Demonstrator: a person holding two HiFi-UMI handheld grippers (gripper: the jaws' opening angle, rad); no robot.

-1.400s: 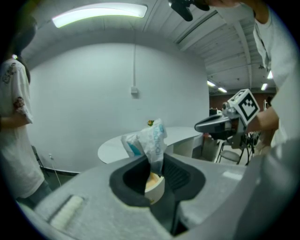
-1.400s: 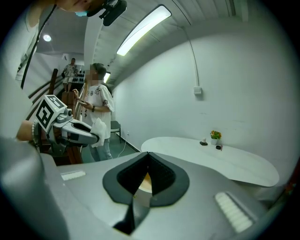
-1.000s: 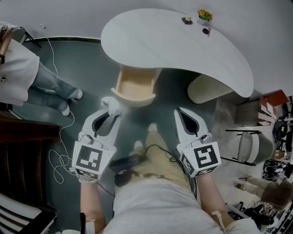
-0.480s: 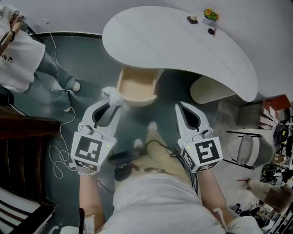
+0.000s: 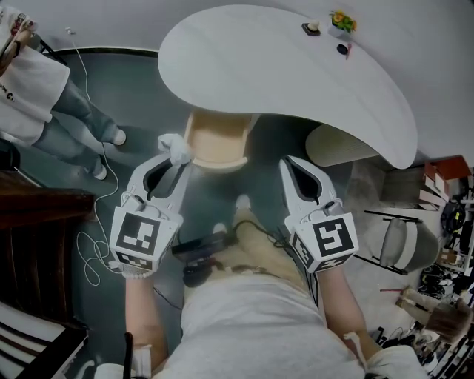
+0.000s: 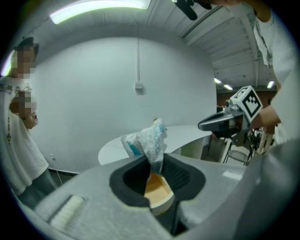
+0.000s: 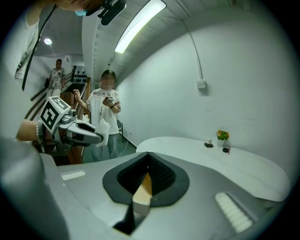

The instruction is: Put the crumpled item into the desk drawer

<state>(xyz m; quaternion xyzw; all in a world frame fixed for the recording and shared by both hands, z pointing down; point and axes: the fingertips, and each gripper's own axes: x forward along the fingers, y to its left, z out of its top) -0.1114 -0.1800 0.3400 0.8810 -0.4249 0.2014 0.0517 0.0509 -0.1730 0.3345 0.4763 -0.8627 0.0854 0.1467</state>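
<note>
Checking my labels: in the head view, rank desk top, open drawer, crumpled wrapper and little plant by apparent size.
1. desk top
2. drawer
3. wrapper
4. plant
The last two look close, and the wrapper is nearer the camera.

Grey left gripper (image 5: 172,158) and right gripper (image 5: 289,168) — black-and-white marker cubes (image 5: 327,243); white shirt (image 5: 244,322), tan trousers (image 5: 261,257).
</note>
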